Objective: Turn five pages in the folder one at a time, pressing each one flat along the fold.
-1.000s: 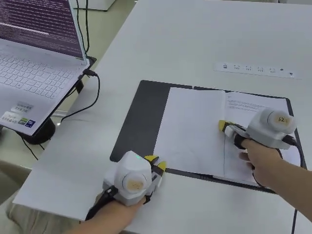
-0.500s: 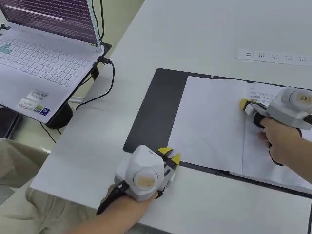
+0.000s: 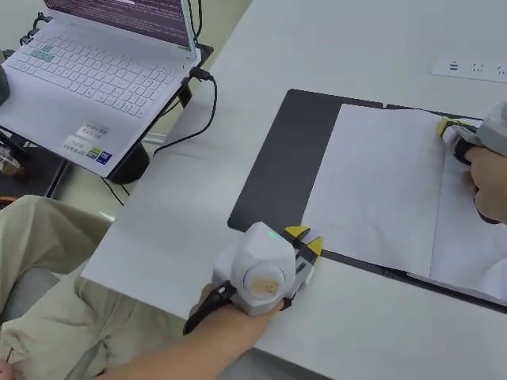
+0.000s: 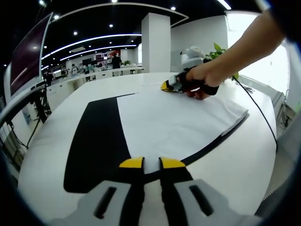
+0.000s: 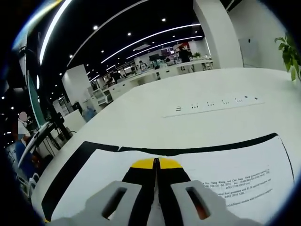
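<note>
Since the folder lies open and flat on the white table, close to the near edge, I can read it well: a blank white page lies smooth over its left half, leaving a broad band of black cover bare on the left, and the right gripper view shows printed lines on the right-hand sheet. My right gripper sits at the far end of the fold, its yellow tips clenched together and resting on the paper; between them I see nothing. My left gripper is at the folder's near edge, by the blank page's lower corner, its jaws a narrow gap apart and holding nothing. In the left gripper view the page looks flat, with the right gripper at its far side. Behind the left gripper little table remains before the near edge. Beyond the folder the top is bare as far as a power strip. A laptop stands well apart on the left, its cable looping onto the table short of the black cover
</note>
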Tool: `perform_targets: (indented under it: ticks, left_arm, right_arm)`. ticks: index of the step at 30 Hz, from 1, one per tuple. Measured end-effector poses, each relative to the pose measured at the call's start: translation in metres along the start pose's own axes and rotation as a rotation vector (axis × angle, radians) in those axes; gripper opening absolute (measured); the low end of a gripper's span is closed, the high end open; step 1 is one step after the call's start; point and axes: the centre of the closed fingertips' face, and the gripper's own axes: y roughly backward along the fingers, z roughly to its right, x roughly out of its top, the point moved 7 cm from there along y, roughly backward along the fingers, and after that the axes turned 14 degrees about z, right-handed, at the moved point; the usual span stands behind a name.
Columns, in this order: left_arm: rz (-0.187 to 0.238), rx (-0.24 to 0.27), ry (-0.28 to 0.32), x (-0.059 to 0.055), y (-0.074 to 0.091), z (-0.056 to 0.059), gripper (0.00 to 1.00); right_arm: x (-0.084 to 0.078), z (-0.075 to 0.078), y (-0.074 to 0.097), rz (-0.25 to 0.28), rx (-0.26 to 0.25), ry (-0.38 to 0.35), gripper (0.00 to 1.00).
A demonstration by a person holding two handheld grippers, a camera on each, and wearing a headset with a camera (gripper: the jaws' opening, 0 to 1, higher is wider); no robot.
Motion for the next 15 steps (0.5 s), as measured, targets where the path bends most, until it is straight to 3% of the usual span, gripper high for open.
perform_targets:
  ticks: [4,10,15]
  left_arm:
    - [0.001,-0.001,-0.001,0.000,0.000,0.000,0.11]
    - [0.003,0.000,0.000,-0.001,0.000,0.000,0.11]
    - [0.002,0.001,0.002,-0.001,0.000,0.000,0.11]
  right_arm:
    - [0.003,0.006,-0.014,-0.006,0.001,0.021,0.00]
    - [-0.002,0.008,-0.013,-0.020,-0.003,0.022,0.00]
    - [-0.009,0.005,0.000,-0.024,0.011,0.027,0.00]
